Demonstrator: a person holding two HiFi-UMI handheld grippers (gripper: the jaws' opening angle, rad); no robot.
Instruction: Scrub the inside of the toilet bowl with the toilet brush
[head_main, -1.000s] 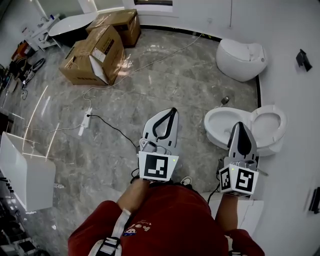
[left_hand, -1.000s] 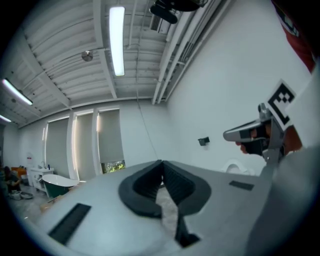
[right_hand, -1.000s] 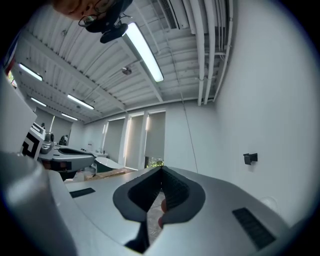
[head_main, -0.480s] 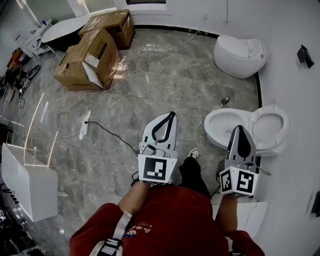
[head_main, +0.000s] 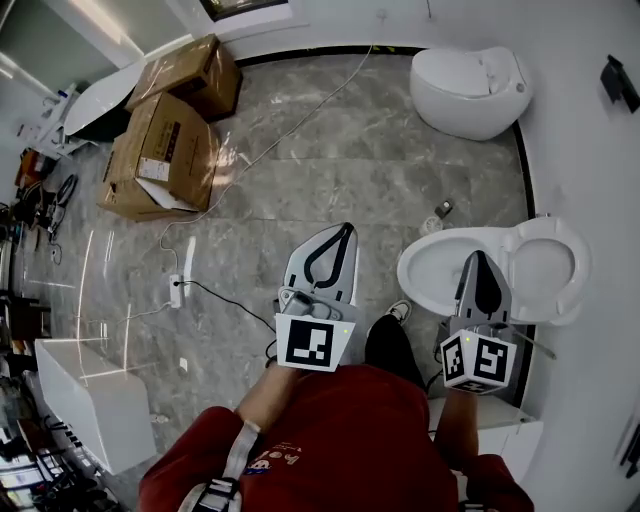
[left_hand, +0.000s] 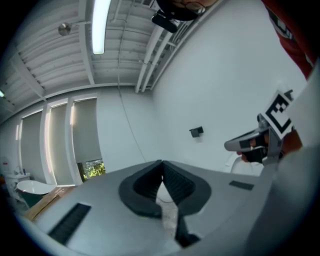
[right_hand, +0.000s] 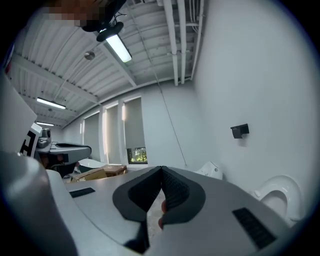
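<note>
Head view: the person stands on a marble floor (head_main: 330, 150). The toilet (head_main: 440, 272) sits at the right by the wall, seat lid up, bowl open. The left gripper (head_main: 345, 232) hangs over the floor just left of the bowl. The right gripper (head_main: 479, 260) hangs over the bowl's near rim. Both sets of jaws are closed and hold nothing. No toilet brush can be made out. A small grey object (head_main: 440, 211) sits on the floor just beside the bowl, too small to tell what it is. A second toilet (head_main: 470, 88) is at the far wall, cardboard boxes (head_main: 165, 150) far left, a power strip (head_main: 177, 290) with its cable on the floor.

Left gripper view: jaws pressed together at the tips, nothing between them. It points level at a white wall; the right gripper shows at the right edge.

Right gripper view: jaws closed, empty. The raised toilet lid (right_hand: 281, 192) is low right, the second toilet further back, the boxes to the left.

Progress: scrubbing has not begun, judging by the empty jaws and no brush in the bowl. Left to do: find and grip the brush, lower it into the bowl, scrub the inside.
</note>
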